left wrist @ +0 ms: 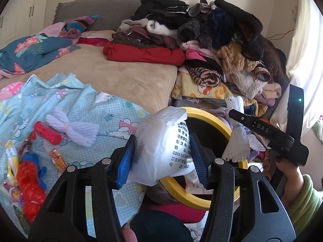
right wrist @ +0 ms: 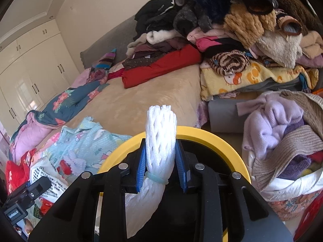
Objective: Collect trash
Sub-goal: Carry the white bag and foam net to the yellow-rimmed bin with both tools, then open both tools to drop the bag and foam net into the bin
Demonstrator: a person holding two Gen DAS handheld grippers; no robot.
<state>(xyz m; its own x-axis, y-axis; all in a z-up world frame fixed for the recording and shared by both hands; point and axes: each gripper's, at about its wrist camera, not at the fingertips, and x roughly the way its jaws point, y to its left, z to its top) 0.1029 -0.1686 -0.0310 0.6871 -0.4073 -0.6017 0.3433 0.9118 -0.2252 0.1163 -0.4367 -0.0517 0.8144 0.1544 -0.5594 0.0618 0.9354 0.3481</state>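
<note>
My left gripper (left wrist: pixel 162 159) is shut on a white plastic bag (left wrist: pixel 161 141) with printed text, held above the yellow rim of a bin (left wrist: pixel 210 119). My right gripper (right wrist: pixel 160 167) is shut on a white foam net (right wrist: pixel 161 129) tied with a pale band, also over the bin's rim (right wrist: pixel 201 135). In the left wrist view the right gripper (left wrist: pixel 240 119) and its foam net (left wrist: pixel 238 141) hang at the far side of the bin. More trash lies on the light blue cloth (left wrist: pixel 66 98): a red tube (left wrist: pixel 47 133), a lilac foam net (left wrist: pixel 74 129), wrappers (left wrist: pixel 58 159) and a red net (left wrist: pixel 30 185).
A tall pile of clothes (left wrist: pixel 201 30) covers the back right of the bed (left wrist: pixel 121 70). A basket of knitwear (right wrist: pixel 282 133) stands right of the bin. Wardrobe doors (right wrist: pixel 36 76) line the far left wall. A hand in a green sleeve (left wrist: pixel 302 197) holds the right gripper.
</note>
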